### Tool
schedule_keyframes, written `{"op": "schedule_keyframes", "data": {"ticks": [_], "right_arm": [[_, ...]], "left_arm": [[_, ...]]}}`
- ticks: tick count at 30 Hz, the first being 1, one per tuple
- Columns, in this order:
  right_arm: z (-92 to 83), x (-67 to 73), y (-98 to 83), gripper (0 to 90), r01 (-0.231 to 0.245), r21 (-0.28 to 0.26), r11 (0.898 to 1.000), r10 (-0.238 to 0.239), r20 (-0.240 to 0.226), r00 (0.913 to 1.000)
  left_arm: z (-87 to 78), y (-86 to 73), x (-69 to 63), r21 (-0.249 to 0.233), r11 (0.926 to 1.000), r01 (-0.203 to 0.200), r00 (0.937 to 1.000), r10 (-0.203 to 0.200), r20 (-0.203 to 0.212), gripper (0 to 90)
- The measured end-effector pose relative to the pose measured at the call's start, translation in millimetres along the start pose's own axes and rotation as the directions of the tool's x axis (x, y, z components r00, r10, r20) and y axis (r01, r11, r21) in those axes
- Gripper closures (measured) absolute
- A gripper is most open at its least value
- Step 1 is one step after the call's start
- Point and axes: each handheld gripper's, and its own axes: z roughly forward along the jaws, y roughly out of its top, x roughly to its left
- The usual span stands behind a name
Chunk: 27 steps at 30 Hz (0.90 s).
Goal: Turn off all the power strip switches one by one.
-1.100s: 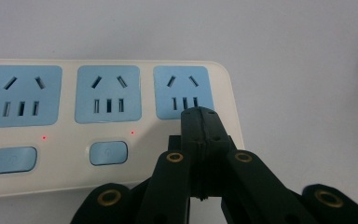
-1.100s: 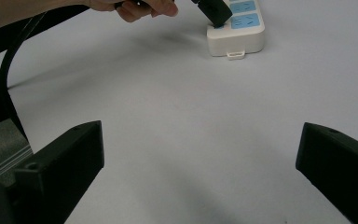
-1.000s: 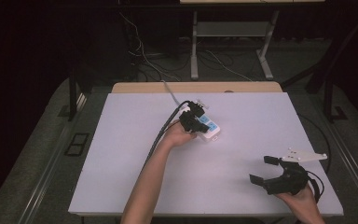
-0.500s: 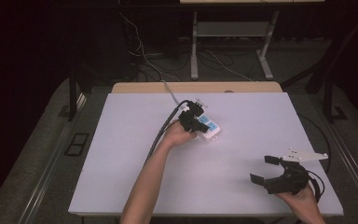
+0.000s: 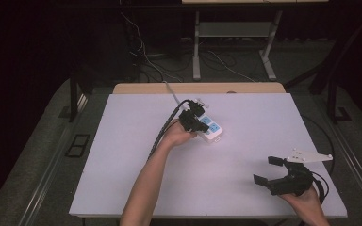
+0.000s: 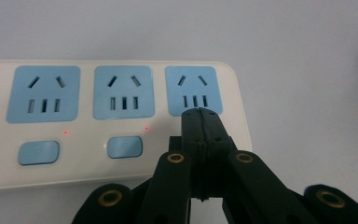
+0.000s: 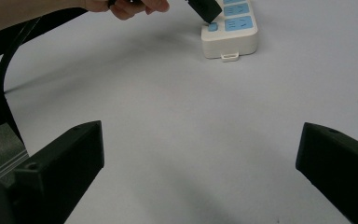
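A white power strip with blue sockets lies a little behind the middle of the white table. In the left gripper view the power strip shows three sockets, two blue buttons and two small red lights. My left gripper is shut with nothing between its jaws. Its joined tips sit at the lower edge of the third socket and hide the strip below it. My right gripper stands open and empty near the front right corner, far from the strip. From there the power strip lies ahead, with the left gripper on it.
The strip's white cord runs off over the table's back edge. The left gripper's black cable lies along the forearm. A metal frame and loose cables stand on the floor behind. The white tabletop stretches front left.
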Motion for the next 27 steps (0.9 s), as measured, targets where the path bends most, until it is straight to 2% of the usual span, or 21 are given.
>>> {"op": "schedule_keyframes", "data": {"ticks": [5,20,27], "right_arm": [[0.6,0.0,-0.1,0.8,-0.002,0.001,1.0,0.002,-0.002,1.0],[1.5,0.2,-0.1,0.8,0.001,0.003,1.0,-0.001,-0.001,1.0],[1.4,-0.4,-0.1,0.8,-0.002,0.004,1.0,0.002,0.0,1.0]], "left_arm": [[-8.8,0.5,4.3,-0.027,0.9996,0.004,0.9999,-0.003,0.014,89.4],[-35.2,8.7,12.0,-0.076,0.9971,0.0,0.9997,-0.002,-0.026,89.4],[-43.8,15.8,16.5,-0.082,0.9966,-0.01,0.9988,0.006,-0.048,89.3]]}}
